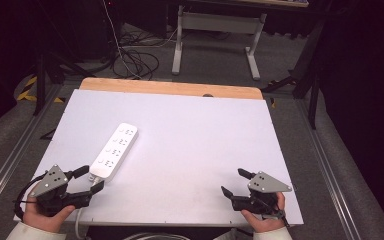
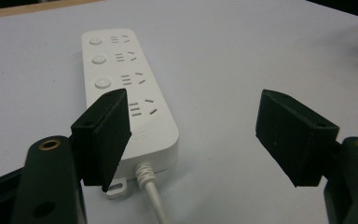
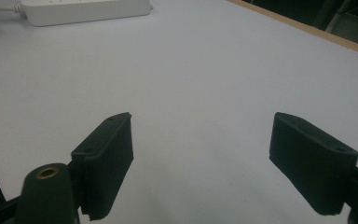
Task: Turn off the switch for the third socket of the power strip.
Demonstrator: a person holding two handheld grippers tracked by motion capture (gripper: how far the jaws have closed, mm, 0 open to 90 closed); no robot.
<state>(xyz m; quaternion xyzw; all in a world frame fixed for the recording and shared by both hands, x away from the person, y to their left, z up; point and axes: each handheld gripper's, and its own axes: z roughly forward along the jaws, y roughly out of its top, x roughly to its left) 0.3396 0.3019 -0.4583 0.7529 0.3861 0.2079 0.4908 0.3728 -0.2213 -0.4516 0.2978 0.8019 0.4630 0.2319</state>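
Power strip (image 2: 126,93) just ahead of open left claw (image 2: 193,135), untouched

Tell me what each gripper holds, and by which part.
Nothing. The left gripper is open by the power strip's cord end; the right gripper is open over bare table.

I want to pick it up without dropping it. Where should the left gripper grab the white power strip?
Probably the near end of the power strip, across its narrow width, just above where the cord comes out. It lies flat and long, with straight sides. The left gripper is open right by that end, so come in from there.
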